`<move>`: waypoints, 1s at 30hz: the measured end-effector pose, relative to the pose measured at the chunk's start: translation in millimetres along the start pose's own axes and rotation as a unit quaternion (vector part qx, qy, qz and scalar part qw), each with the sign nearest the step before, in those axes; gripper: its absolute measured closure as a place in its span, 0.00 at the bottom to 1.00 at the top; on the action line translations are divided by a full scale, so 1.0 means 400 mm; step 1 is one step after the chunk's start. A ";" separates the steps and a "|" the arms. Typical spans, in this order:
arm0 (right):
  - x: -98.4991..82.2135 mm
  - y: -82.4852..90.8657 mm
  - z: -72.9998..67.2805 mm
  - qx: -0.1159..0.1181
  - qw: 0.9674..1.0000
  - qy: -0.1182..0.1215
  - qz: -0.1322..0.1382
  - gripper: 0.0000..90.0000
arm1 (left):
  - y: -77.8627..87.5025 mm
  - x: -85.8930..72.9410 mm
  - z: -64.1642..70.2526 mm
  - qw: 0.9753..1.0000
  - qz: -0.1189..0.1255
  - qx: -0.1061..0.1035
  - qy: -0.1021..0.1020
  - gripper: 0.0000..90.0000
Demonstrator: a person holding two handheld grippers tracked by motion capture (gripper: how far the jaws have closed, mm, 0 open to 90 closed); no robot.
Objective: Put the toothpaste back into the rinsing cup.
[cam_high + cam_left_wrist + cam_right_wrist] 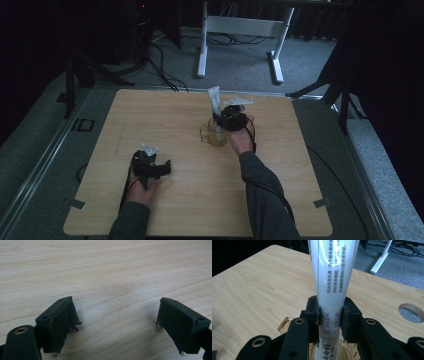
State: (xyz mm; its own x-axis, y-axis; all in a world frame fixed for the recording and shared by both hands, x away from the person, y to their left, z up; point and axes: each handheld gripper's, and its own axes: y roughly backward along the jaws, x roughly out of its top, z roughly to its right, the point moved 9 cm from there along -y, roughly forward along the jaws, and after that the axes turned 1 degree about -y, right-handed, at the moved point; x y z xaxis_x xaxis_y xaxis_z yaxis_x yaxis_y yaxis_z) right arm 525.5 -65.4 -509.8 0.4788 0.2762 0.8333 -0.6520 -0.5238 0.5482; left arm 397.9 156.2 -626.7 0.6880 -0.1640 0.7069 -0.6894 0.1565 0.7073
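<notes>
Left gripper (pixel 162 168): at seven o'clock on the table (pixel 165 115), jaws spread wide, holding nothing, bare wood between them.

Amber glass cup (pixel 214 136): just right of table centre, handle toward nine o'clock.

White tube (pixel 332 290): upright, its lower end inside the cup, crimped end at twelve o'clock.

Right gripper (pixel 329 315): pads (pixel 313 315) pressed on the tube's sides just above the cup's rim.

Risks, judged: the soft tube could buckle or slide in the squeeze; released while leaning, it could tip the light, unsteadied cup.

Left gripper (pixel 162 167) low, jaws wide apart; right gripper (pixel 220 120) raised, jaws clamped.
</notes>
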 end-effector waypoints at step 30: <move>-0.065 -0.017 0.006 -0.006 0.999 0.006 -0.033 0.77 | 0.000 0.000 0.000 1.000 0.000 0.000 0.000 0.16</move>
State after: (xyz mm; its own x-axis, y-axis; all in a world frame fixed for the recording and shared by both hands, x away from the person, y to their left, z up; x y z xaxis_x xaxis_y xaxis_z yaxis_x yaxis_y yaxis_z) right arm 519.0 -71.0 -535.2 0.5134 0.3201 0.7962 -0.6261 -0.4947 0.6027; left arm 397.9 156.2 -626.7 0.6876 -0.1643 0.7073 -0.6899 0.1561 0.7069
